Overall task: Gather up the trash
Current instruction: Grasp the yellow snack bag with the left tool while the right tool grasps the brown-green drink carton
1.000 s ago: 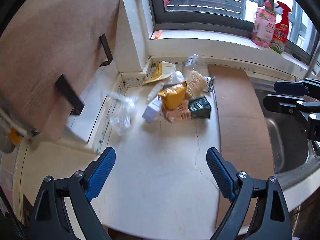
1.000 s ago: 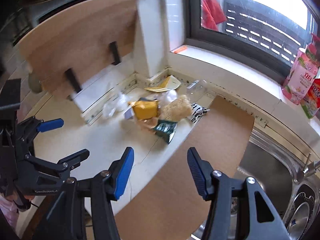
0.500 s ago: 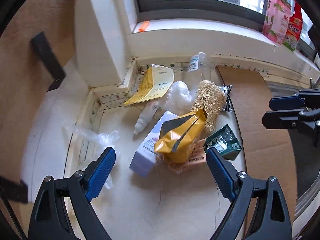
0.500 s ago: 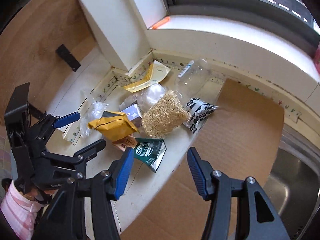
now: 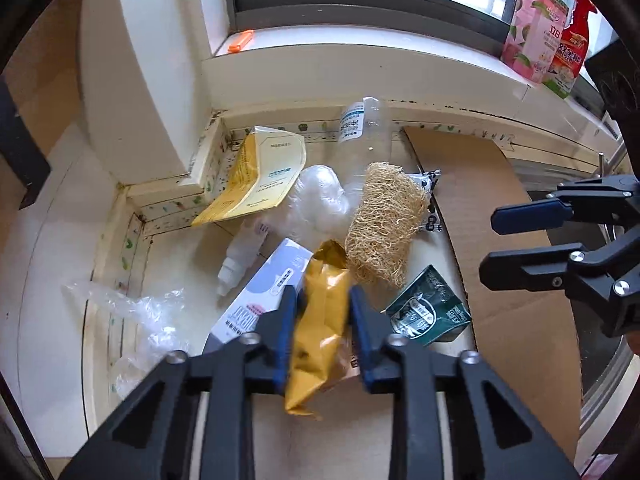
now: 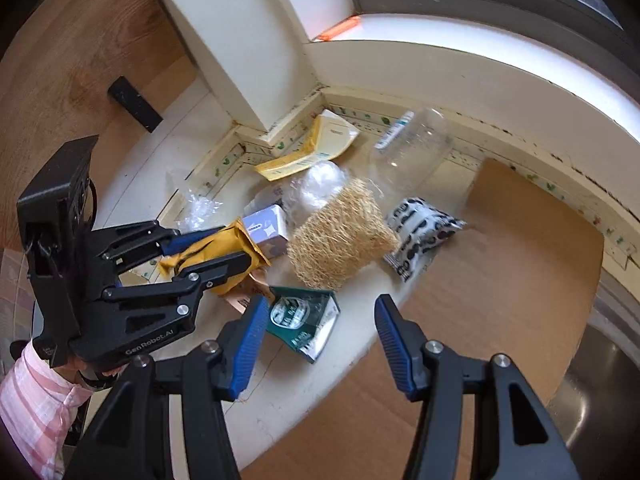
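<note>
From the left wrist view we see the left gripper (image 5: 322,320), whose fingers have just been closing, clenched on the yellow pouch (image 5: 320,320); both blue pads press into its sides. The pouch lies on the white desk (image 5: 180,260) at the near edge of a pile of trash. Just left of it sits a white and lilac box (image 5: 256,296), partly under the left finger, and a small white dropper bottle (image 5: 240,258) lies beyond that. To the right of the pouch a green sachet (image 5: 430,314) rests at the edge of a cardboard sheet (image 5: 480,200). Behind the pouch lie a loofah (image 5: 382,224), a clear plastic wad (image 5: 320,196), a yellow and white envelope (image 5: 260,176) and an empty clear bottle (image 5: 360,120) on its side against the wall. Crumpled clear film (image 5: 136,312) lies apart to the left. On the sill stand a pink refill bag (image 5: 534,34) and a red spray bottle (image 5: 570,40). The right gripper (image 5: 524,240) hangs over the cardboard.

From the right wrist view we see the right gripper (image 6: 320,340) with its fingers released and nothing between the pads; the green sachet (image 6: 304,320) lies just beyond, near the left finger. A black and white packet (image 6: 420,232) lies beside the loofah (image 6: 340,240). The left gripper (image 6: 212,248) grips the yellow pouch (image 6: 216,252), held by a hand in a pink checked sleeve (image 6: 36,400).
</note>
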`<state>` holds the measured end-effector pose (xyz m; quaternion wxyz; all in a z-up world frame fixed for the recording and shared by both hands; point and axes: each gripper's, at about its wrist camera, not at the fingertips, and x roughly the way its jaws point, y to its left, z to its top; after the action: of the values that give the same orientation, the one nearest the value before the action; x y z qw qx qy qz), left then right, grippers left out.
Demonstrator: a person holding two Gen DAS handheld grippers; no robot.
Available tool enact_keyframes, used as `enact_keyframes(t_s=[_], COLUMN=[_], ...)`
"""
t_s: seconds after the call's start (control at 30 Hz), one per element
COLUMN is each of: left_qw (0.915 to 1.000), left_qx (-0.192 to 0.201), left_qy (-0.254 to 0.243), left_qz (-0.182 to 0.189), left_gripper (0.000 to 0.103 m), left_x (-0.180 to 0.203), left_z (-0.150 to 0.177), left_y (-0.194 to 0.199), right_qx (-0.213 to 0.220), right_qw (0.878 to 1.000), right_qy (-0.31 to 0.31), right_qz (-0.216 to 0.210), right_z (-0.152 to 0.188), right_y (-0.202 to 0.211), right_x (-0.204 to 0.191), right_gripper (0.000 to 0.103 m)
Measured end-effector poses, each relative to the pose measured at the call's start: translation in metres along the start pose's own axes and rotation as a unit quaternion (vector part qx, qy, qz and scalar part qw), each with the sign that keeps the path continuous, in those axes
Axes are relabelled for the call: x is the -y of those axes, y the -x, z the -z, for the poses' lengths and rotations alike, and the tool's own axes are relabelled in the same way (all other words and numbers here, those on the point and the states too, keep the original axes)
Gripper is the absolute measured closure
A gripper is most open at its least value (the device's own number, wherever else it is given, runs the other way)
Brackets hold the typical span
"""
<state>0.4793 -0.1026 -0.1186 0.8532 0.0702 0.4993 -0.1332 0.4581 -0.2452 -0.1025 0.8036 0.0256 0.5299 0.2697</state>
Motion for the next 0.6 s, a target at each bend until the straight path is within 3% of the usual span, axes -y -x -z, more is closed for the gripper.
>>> enact_keyframes(t_s=[0.2, 0.3, 0.6], left_qw=[0.997, 0.9948, 0.9928], left_qx=[0.032, 0.027, 0.015], left_qy=[0.07, 0.095, 0.114], left_qz=[-0.01, -0.027, -0.032], left_gripper=[0.088, 0.088, 0.088], left_x=[-0.017, -0.023, -0.024], left_z=[0.018, 0.033, 0.101], left_y=[0.043, 0.062, 0.09], right_qx=[0.0, -0.013, -0.076], right_qw=[0.999, 0.997, 0.986], right_qy=[0.049, 0.068, 0.146], right_qz=[-0.02, -0.027, -0.005], right_z=[-0.011, -0.014, -0.002], right_y=[-0.013, -0.028, -0.074], right_x=[-0.024, -0.033, -0.053], right_gripper=[0.047, 0.047, 0.047])
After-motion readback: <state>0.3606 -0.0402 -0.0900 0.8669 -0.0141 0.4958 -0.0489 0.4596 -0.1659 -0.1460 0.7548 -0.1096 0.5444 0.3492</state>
